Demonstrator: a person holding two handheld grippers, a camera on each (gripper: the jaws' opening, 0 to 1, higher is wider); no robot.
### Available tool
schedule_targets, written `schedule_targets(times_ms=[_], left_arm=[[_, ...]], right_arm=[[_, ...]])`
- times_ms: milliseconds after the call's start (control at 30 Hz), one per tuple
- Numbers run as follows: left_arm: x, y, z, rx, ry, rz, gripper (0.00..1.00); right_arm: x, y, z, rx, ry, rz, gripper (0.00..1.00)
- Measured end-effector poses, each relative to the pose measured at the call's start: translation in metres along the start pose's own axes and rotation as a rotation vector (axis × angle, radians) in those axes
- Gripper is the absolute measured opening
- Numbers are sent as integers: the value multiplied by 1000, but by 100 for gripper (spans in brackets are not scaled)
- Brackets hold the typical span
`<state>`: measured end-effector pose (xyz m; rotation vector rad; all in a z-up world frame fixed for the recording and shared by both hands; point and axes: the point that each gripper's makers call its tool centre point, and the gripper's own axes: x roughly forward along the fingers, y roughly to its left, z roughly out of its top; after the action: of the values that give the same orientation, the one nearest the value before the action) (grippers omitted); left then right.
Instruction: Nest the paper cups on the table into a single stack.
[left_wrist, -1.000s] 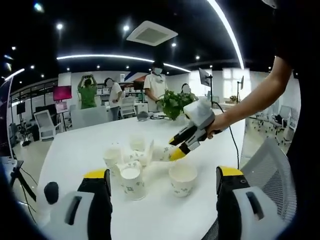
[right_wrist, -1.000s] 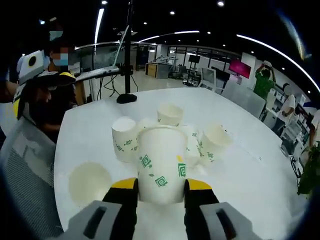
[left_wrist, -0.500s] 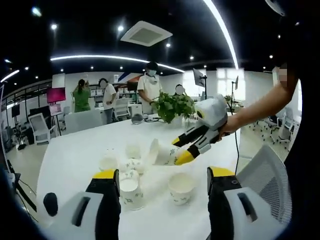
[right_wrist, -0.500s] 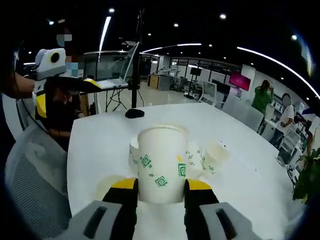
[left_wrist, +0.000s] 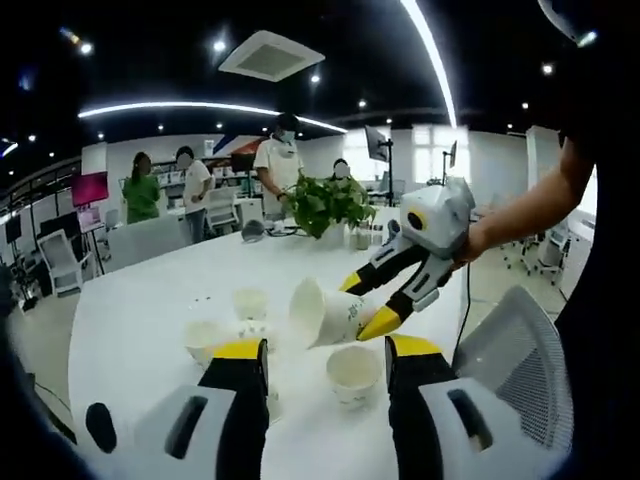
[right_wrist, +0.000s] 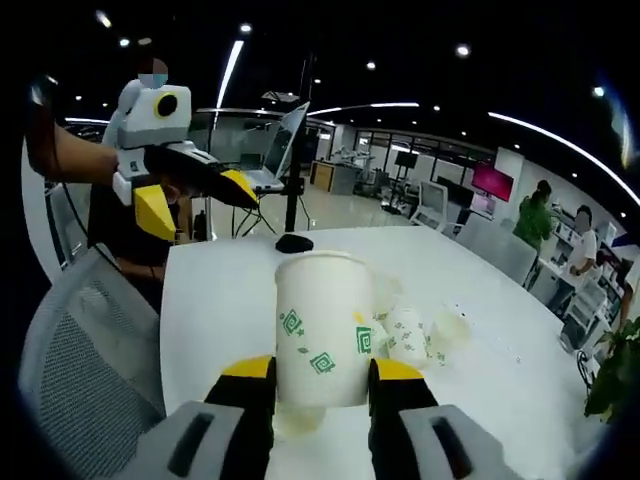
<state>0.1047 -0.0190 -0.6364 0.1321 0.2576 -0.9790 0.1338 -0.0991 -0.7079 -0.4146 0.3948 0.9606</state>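
Note:
My right gripper (right_wrist: 320, 372) is shut on a white paper cup (right_wrist: 320, 325) with green marks, held upright above the white table (right_wrist: 220, 300). In the left gripper view that cup (left_wrist: 322, 315) hangs tilted, mouth to the left, in the right gripper (left_wrist: 365, 303) over an upright empty cup (left_wrist: 352, 372). Two more cups (left_wrist: 250, 302) (left_wrist: 205, 338) stand further left. My left gripper (left_wrist: 327, 352) is open near the table's edge with nothing between its jaws; it also appears raised as the left gripper (right_wrist: 197, 200). Other cups (right_wrist: 410, 335) lie beyond the held one.
A grey mesh chair (left_wrist: 520, 340) (right_wrist: 80, 350) stands at the near table edge. A potted plant (left_wrist: 325, 205) sits at the far side, and a laptop on a stand (right_wrist: 290, 180) at another end. Several people stand in the background.
The right gripper has lifted its cup clear of the group of cups and higher above the table. My left gripper's jaws have drawn closer together, and the left gripper has risen.

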Motion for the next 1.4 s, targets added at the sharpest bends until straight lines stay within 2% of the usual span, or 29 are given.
schedule_targets(times_ms=[233, 667, 933, 1133, 1400], left_arm=[[4, -4, 3, 14, 22, -56, 39], [14, -22, 3, 23, 67, -188, 27], [17, -27, 0, 0, 98, -253, 17], [18, -35, -7, 21, 144, -301, 11], [20, -38, -7, 31, 145, -329, 5]], right_arm=[[-1, 10, 7, -22, -18, 18, 35], [-4, 21, 10, -79, -37, 47, 35], [-5, 32, 16, -122, -41, 60, 35], [-5, 38, 22, -153, -50, 69, 35], [-6, 41, 24, -176, -57, 72, 35]])
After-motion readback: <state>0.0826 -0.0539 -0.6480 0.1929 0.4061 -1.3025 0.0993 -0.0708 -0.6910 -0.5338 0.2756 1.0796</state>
